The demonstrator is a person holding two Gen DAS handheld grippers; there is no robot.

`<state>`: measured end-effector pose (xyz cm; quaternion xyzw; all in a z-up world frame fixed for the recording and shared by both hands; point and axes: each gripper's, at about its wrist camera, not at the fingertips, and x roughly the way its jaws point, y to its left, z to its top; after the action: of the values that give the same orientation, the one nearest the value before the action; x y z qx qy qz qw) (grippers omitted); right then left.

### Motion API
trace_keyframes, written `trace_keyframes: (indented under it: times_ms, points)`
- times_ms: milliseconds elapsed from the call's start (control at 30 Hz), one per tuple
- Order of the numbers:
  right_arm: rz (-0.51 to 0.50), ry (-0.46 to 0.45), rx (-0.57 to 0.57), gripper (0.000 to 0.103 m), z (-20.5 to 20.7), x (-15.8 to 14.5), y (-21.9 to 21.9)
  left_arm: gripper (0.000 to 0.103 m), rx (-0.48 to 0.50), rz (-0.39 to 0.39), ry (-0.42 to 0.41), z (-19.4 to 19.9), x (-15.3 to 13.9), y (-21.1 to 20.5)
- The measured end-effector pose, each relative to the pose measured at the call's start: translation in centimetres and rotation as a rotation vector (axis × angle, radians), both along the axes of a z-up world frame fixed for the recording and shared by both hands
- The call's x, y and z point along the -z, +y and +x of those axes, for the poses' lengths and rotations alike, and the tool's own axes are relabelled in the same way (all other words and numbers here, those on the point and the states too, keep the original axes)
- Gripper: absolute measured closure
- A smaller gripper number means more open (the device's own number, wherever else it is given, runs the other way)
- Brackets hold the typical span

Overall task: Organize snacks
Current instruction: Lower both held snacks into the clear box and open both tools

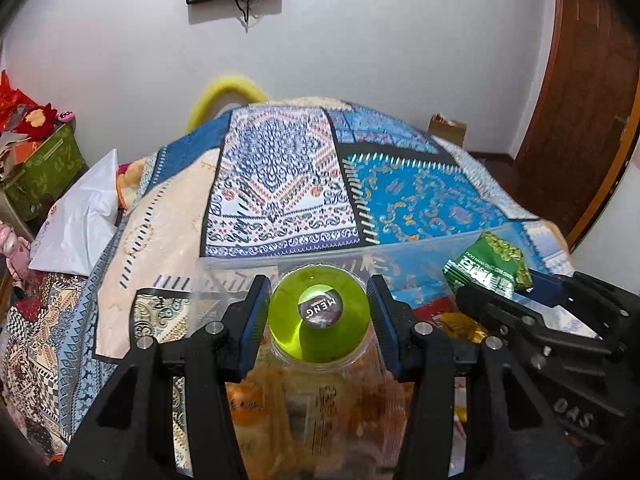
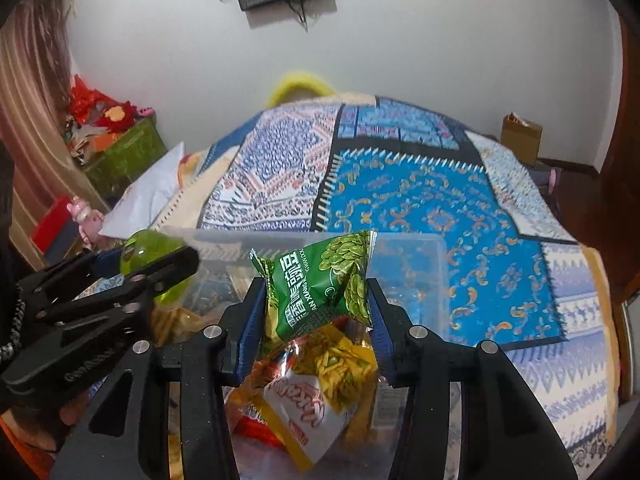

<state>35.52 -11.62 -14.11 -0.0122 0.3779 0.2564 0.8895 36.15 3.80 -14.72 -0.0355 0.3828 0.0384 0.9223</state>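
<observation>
Gripping now:
Left gripper: is clamping the green jelly cup.
Right gripper: is pinching the green pea packet above the clear bin.

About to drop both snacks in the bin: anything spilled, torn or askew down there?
Nothing stands out. The green jelly cup and the green pea packet sit squarely in their jaws, both intact. Packets already in the clear bin lie jumbled, but none looks torn or spilled.

Glossy green jelly cup, shiny foil pea packet, clear plastic bin, matt cloth bedspread
</observation>
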Motion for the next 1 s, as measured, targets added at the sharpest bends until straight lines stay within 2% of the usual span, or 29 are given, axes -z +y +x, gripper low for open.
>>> trace_keyframes:
  times_ms: [233, 333, 433, 567, 767, 1000]
  points:
    - [-0.013, 0.033, -0.008, 0.058, 0.9, 1.0, 0.3, 0.054, 0.000, -0.027, 0.077, 1.6, 1.1, 0.0]
    - [-0.021, 0.049, -0.014, 0.054, 1.1, 1.3, 0.5, 0.052, -0.005, -0.030, 0.067, 1.4, 0.8, 0.2]
    - [-0.048, 0.038, -0.001, 0.054, 0.8, 1.3, 0.6, 0.046, -0.013, -0.006, 0.060, 0.7, 0.5, 0.2]
    - [-0.044, 0.031, 0.002, 0.048, -0.2, 0.6, 0.2, 0.043, -0.003, 0.011, 0.038, -1.0, -0.4, 0.4]
    - [-0.033, -0.008, -0.005, 0.047, -2.4, -1.3, -0.7, 0.040, 0.005, 0.035, -0.020, -4.8, -3.2, 0.3]
    - [-0.016, -0.079, -0.011, 0.044, -6.4, -4.4, -1.9, 0.038, 0.004, 0.015, -0.074, -9.7, -6.4, 0.8]
